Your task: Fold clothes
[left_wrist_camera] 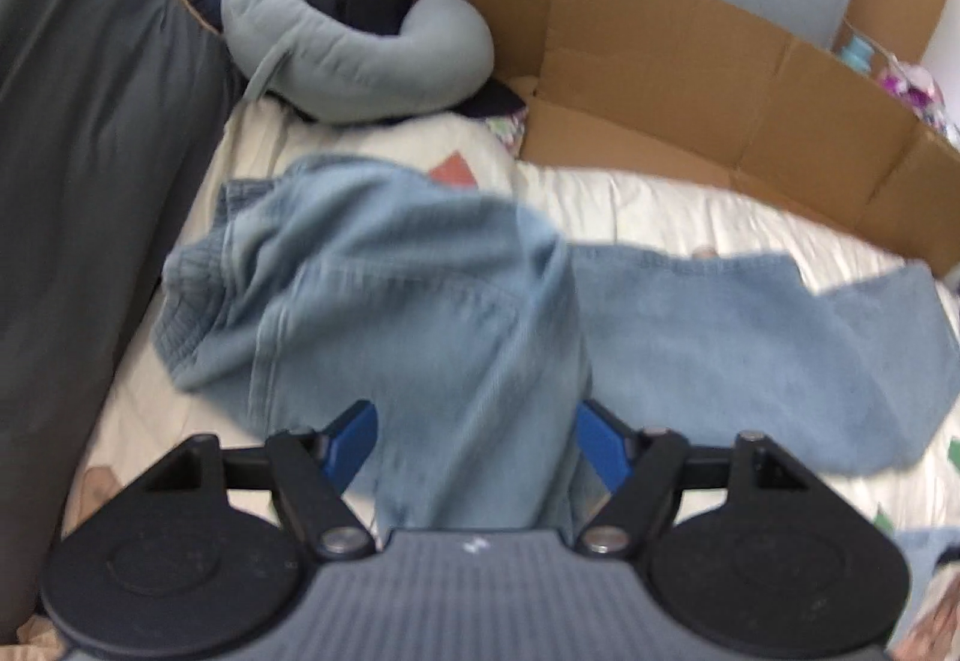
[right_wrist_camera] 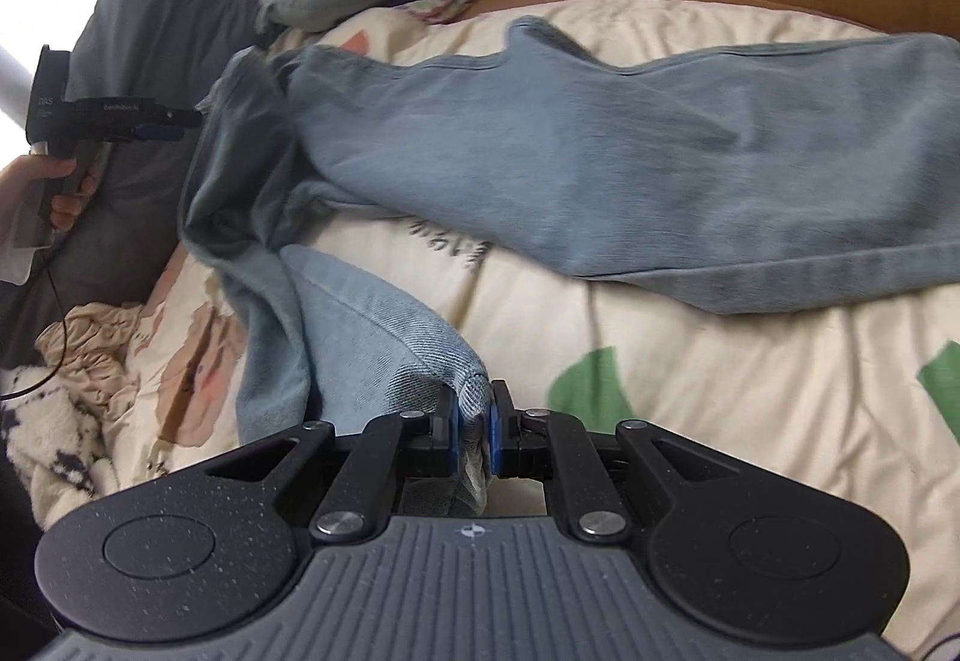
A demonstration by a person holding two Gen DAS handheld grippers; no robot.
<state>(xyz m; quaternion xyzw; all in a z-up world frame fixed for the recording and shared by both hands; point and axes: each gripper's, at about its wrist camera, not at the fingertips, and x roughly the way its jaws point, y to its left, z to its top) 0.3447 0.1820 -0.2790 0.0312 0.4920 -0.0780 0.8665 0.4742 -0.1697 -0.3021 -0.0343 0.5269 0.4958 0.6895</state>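
Right wrist view: the right gripper (right_wrist_camera: 474, 427) pinches a hem of the light-blue denim jeans (right_wrist_camera: 630, 163), whose other leg runs lengthwise along the bed (right_wrist_camera: 720, 391) toward its cardboard-lined far edge; the left gripper (left_wrist_camera: 474, 451), jaws spread wide, has soft, ribbed-waisted cloth draped between them at the waist end

denim of the jeans (left_wrist_camera: 420, 301) drapes over the gap between the left gripper (left_wrist_camera: 474, 445) fingers, hiding their tips and any contact. ahead of it the cloth is motion-blurred. the far trouser leg (right_wrist_camera: 690, 151) runs off the right edge. the hand (right_wrist_camera: 57, 193) is cut by the left edge.
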